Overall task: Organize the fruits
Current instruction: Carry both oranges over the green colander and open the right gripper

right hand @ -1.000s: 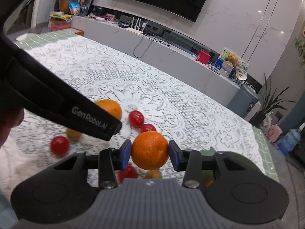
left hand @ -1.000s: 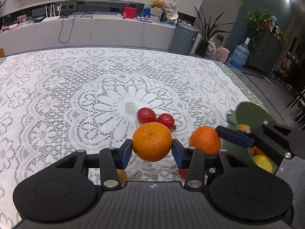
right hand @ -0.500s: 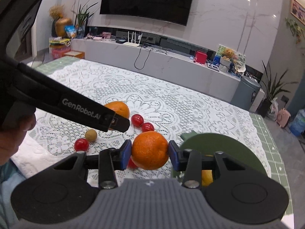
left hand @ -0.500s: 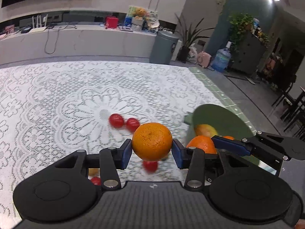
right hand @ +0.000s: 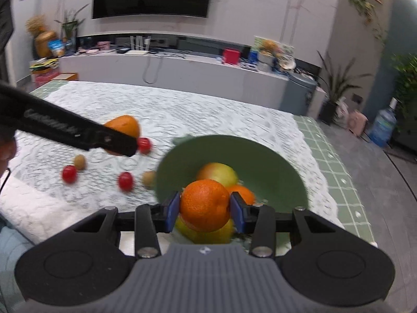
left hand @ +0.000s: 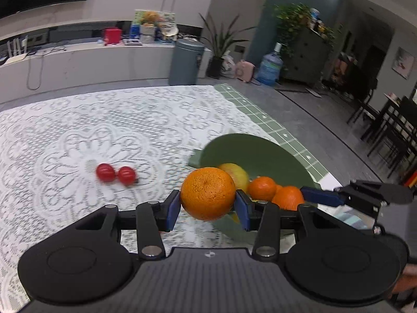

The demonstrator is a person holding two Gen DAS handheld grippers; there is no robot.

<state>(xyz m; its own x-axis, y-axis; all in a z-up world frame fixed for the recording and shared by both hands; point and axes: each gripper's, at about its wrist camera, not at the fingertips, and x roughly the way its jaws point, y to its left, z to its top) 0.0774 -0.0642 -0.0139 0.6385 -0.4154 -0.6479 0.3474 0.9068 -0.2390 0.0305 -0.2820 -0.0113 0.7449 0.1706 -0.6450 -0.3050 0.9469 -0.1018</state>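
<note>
Left claw: the left claw [left hand: 208, 206] is clamped on a large orange [left hand: 208, 193], blue pads pressed to both its sides, at lower centre of its own view.
Right claw: the right claw [right hand: 204, 211] grips a second orange [right hand: 205, 204], pads tight on either side, low in the middle of its view.
Bowl: a green bowl [right hand: 263, 154] sits right of centre on the tabletop, directly behind the right claw's orange; the left claw's orange hangs at the bowl's left edge in its own view.
Bowl contents: a yellow-red apple [right hand: 217, 173], a small tangerine [right hand: 241, 192], and a yellow fruit [right hand: 206, 233] low behind the held orange.
Loose fruit: two cherry tomatoes [left hand: 116, 173] lie side by side at centre left of the left view; more red tomatoes and two small tan fruits are scattered at left in the right view.
Tabletop: a white lace cloth [left hand: 78, 120] covers it, over green checked fabric showing at the right edge.
</note>
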